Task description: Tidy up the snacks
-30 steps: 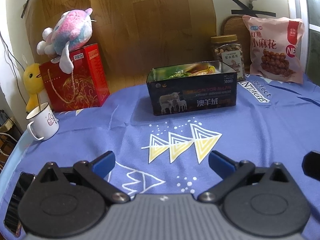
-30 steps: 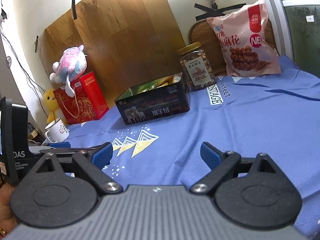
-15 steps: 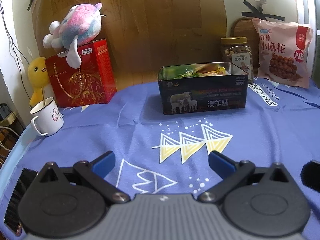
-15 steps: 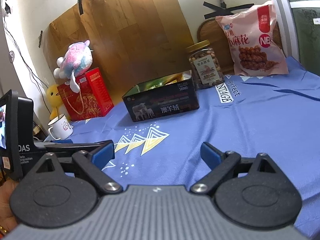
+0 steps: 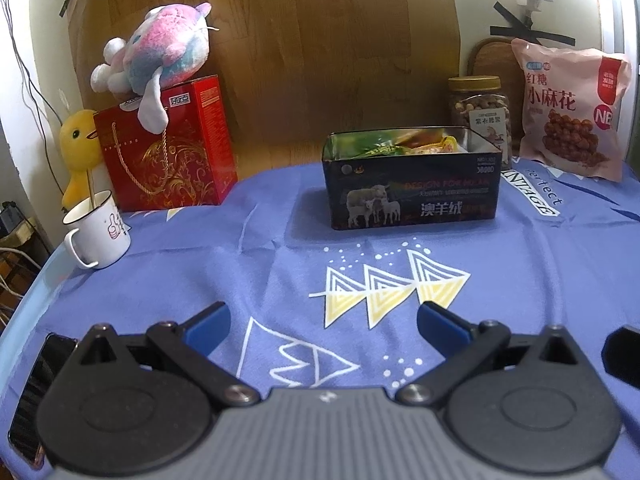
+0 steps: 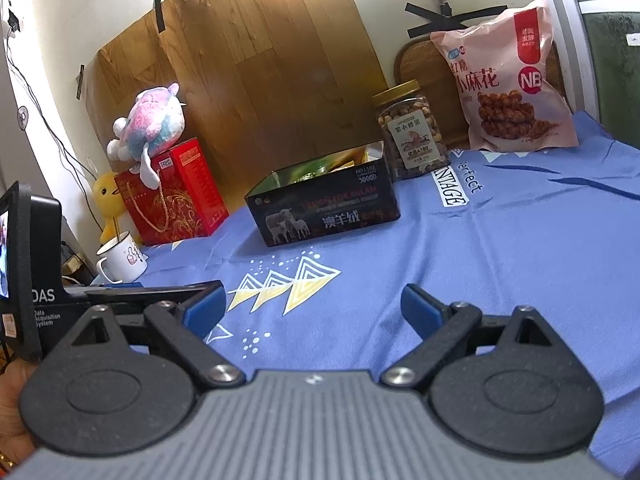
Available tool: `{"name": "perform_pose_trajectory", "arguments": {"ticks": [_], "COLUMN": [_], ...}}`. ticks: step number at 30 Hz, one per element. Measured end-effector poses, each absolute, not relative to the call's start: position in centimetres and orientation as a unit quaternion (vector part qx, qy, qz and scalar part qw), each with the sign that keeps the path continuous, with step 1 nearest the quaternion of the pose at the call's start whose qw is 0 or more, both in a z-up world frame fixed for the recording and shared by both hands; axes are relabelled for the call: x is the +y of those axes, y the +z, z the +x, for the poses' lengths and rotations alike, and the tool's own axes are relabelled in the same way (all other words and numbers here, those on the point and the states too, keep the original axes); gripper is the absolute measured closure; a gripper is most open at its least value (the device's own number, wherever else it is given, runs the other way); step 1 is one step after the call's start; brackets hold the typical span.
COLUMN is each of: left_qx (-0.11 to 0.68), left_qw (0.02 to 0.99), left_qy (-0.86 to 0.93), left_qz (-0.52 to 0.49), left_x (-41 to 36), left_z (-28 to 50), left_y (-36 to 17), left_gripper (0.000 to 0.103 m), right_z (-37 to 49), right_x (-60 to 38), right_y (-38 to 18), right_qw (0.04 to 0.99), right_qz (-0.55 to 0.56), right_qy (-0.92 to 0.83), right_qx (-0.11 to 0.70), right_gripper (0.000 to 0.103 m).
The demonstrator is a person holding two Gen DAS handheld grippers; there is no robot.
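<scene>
**Both grippers pulled back, nothing picked up**

Drawn a little away from the dark tin (image 5: 412, 184) over the last second, and lifted slightly: tin, nut jar (image 5: 480, 120) and pink snack bag (image 5: 572, 108) sit higher and further off in both views than a second ago. Left gripper (image 5: 322, 320) spread wide and empty above the blue cloth (image 5: 280, 248); right gripper (image 6: 312, 308) likewise wide, nothing between the blue pads. Tin open at mid-table, already holding wrapped snacks (green and orange wrappers show over the rim). Jar just behind the tin's right end, bag propped near it at the back right, both outside the tin. Red gift box (image 5: 168, 148), plush toy (image 5: 156, 52) and mug (image 5: 98, 236) at the left. Judged as a pause or reset: probably little small stock left loose, with jar and bag the likely remaining candidates.
</scene>
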State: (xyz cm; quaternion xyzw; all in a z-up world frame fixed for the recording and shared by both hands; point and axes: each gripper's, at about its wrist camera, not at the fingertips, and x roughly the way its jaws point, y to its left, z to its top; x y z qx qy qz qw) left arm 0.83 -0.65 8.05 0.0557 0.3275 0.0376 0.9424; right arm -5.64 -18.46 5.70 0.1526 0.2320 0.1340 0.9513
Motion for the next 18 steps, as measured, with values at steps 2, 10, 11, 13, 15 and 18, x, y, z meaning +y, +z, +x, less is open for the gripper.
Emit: {"name": "perform_pose_trajectory", "arguments": {"ticks": [2, 10, 11, 13, 15, 18], "left_qx": [0.327, 0.327, 0.327, 0.328, 0.327, 0.323], "left_qw": [0.942, 0.942, 0.942, 0.942, 0.942, 0.943], "left_qy": [0.040, 0.044, 0.044, 0.042, 0.040, 0.033], "left_qz": [0.057, 0.062, 0.063, 0.065, 0.066, 0.065], "left_x": [-0.6, -1.1, -1.2, -1.4, -1.6, -1.9], "left_z": [0.8, 0.8, 0.8, 0.8, 0.8, 0.7], "left_y": [8.1, 8.1, 8.0, 8.0, 8.0, 8.1], "left_gripper": [0.000, 0.000, 0.000, 0.000, 0.000, 0.000], "right_z": [-5.7, -5.6, -5.6, -5.6, -5.6, -5.6], "right_x": [-18.5, -18.6, -18.7, -18.8, -19.0, -19.3], "right_y": [5.6, 5.2, 5.3, 5.3, 5.2, 5.1], "right_qw": [0.951, 0.948, 0.948, 0.948, 0.948, 0.948], "right_qz": [0.155, 0.161, 0.161, 0.163, 0.165, 0.168], "right_qy": [0.135, 0.141, 0.142, 0.142, 0.143, 0.142], "right_qx": [0.232, 0.234, 0.234, 0.232, 0.231, 0.230], "right_gripper": [0.007, 0.007, 0.007, 0.007, 0.007, 0.007]}}
